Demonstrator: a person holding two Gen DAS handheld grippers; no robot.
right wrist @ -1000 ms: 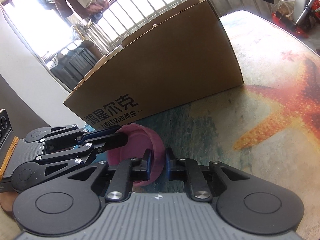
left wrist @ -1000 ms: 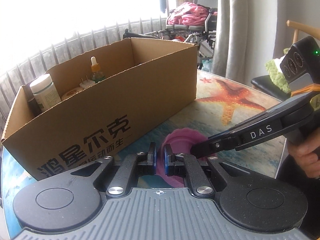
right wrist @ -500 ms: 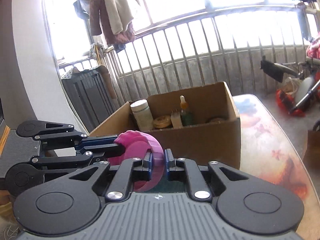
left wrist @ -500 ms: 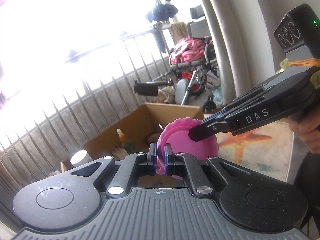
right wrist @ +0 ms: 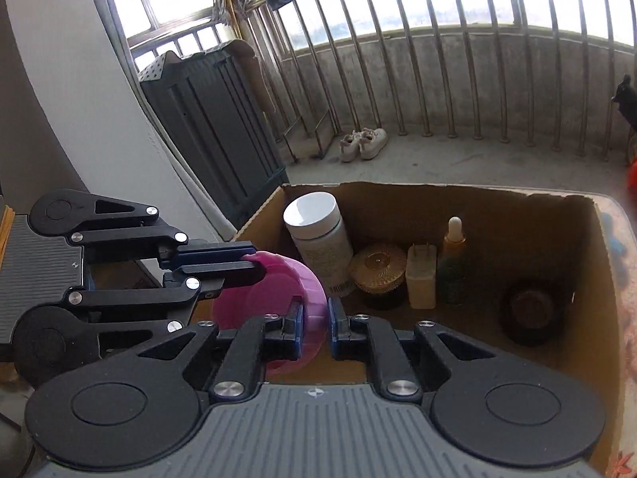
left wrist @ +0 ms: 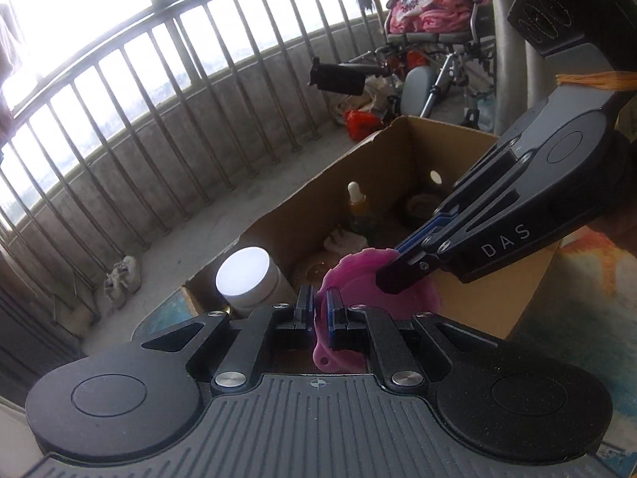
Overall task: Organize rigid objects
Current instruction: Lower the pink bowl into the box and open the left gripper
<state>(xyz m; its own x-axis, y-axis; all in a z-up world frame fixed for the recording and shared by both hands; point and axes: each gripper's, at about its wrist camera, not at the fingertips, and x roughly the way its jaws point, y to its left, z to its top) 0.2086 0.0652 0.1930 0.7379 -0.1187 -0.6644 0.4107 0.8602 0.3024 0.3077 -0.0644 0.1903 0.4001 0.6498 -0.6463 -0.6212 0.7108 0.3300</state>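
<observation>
A pink ribbed lid (left wrist: 360,292) (right wrist: 274,294) hangs above the near edge of an open cardboard box (left wrist: 402,135) (right wrist: 438,191). My left gripper (left wrist: 317,310) is shut on the lid's rim; it also shows in the right wrist view (right wrist: 254,265). My right gripper (right wrist: 315,328) is shut on the opposite rim; it also shows in the left wrist view (left wrist: 388,281). Inside the box stand a white-capped jar (right wrist: 314,235), a gold-lidded jar (right wrist: 378,269), a white plug (right wrist: 420,279), a dropper bottle (right wrist: 454,263) and a dark round tin (right wrist: 531,310).
The box sits on a table with a starfish print (left wrist: 589,255). Behind it runs a balcony railing (left wrist: 199,91). A dark cabinet (right wrist: 215,119) and a pair of shoes (right wrist: 362,143) stand on the balcony floor. A wheelchair with pink cloth (left wrist: 434,20) is at the back right.
Both grippers have lifted the pink lid off the table, up and forward to above the box's near edge. The views now look down into the box.
</observation>
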